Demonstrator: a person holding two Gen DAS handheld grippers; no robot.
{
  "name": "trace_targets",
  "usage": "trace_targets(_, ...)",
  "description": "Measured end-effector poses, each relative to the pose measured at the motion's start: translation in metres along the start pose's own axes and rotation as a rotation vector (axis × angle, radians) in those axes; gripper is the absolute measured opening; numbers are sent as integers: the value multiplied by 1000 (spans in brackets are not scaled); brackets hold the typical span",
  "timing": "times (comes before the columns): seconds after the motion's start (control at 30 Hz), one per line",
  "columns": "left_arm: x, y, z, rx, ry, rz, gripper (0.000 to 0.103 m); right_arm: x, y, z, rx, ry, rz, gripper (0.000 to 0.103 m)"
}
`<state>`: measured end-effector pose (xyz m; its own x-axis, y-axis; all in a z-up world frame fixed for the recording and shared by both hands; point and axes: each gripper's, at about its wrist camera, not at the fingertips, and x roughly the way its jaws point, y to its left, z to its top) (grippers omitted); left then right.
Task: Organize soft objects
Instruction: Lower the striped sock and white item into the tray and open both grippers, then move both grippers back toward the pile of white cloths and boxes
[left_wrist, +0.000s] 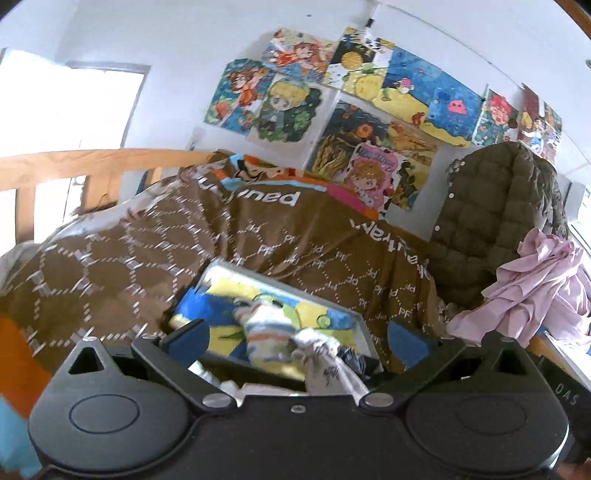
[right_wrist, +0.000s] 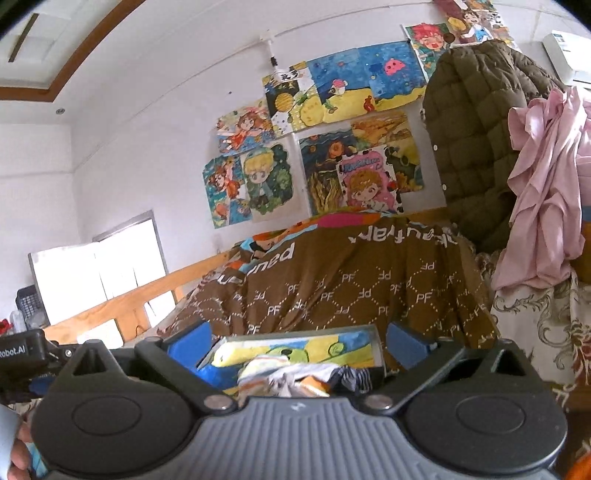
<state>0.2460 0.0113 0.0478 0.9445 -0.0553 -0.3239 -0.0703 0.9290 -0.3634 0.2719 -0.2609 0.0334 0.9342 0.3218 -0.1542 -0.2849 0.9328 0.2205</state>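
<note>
Straight ahead the brown blanket (right_wrist: 351, 288) mounds up; the quilted jacket (right_wrist: 476, 140) and pink cloth (right_wrist: 546, 192) block the right, while the left, along the wooden rail (right_wrist: 147, 295), looks clearer.

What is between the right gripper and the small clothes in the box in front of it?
Nothing visible. The right gripper is open, and the pile of small clothes lies directly ahead, between its blue fingers, inside the box with the painted lid. The brown blanket lies behind the box, not in the way.

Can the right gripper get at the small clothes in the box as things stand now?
Probably yes. The right gripper stands wide open and empty, and the small clothes lie uncovered in the open box straight ahead of it, with nothing in between.
</note>
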Motion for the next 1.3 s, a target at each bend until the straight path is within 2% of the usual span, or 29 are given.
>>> trace_targets(0.3, -41, 27, -20, -2, 11, 46, 102, -31, 25, -36, -52, 15, 23, 103)
trace_targets(0.53, -54, 39, -37, 81, 17, 78, 102, -41, 38, -57, -62, 75, 22, 103)
trace_targets(0.73, -50, 54, -54, 121, 62, 49, 102, -48, 46, -69, -88, 128, 21, 103)
trace_targets(0.97, -35, 64, -68, 255, 114, -6, 102, -44, 56, -81, -146, 189, 22, 103)
trace_targets(1.3, -6, 84, -74, 299, 182, -17, 102, -20, 70, -96, -239, 257, 12, 103)
